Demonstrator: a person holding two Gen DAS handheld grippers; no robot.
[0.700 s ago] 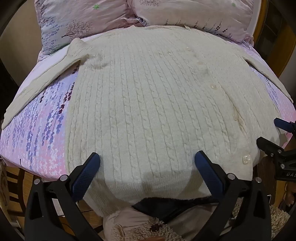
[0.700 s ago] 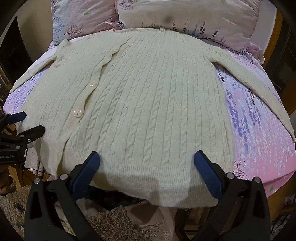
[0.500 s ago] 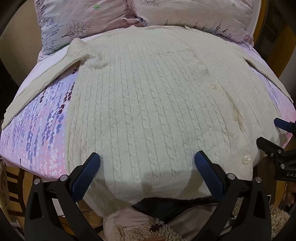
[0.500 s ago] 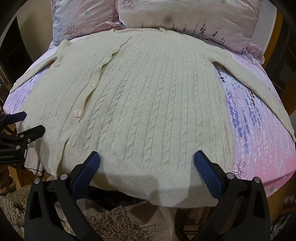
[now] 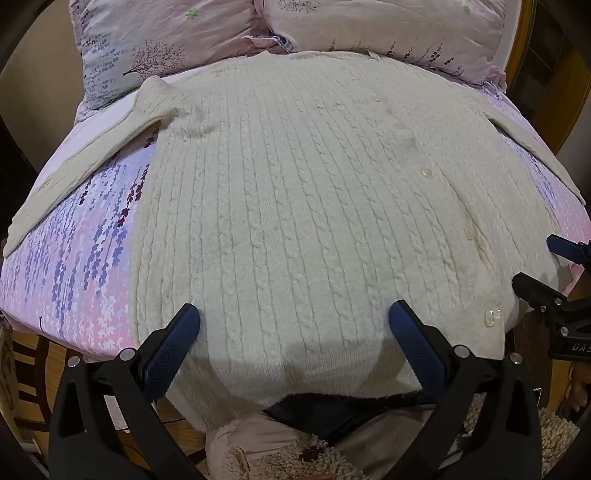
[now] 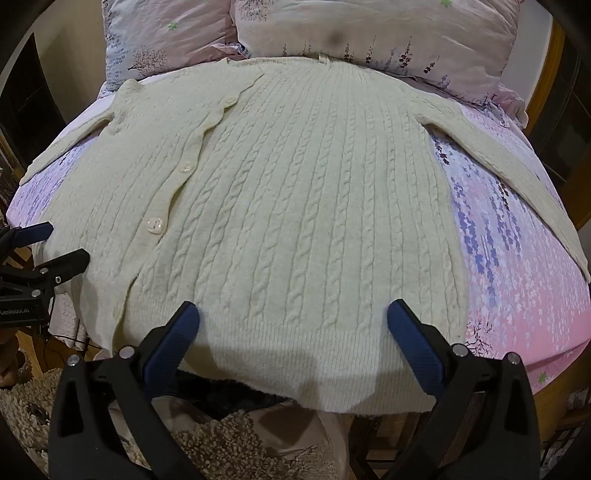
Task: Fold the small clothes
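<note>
A cream cable-knit cardigan [image 5: 295, 206] lies flat and buttoned on a bed, hem toward me, sleeves spread out to both sides. It also shows in the right wrist view [image 6: 295, 206]. My left gripper [image 5: 293, 317] is open and empty, hovering over the left half of the hem. My right gripper [image 6: 291, 317] is open and empty over the right half of the hem. Each gripper shows at the edge of the other's view: the right one [image 5: 554, 273], the left one [image 6: 48, 247].
The bed has a pink and purple floral sheet [image 5: 74, 258]. Two floral pillows [image 6: 369, 33] lie at the far end, touching the collar. A wooden bed frame [image 6: 546, 92] runs along the right. Fluffy beige fabric [image 6: 229, 443] is below the near edge.
</note>
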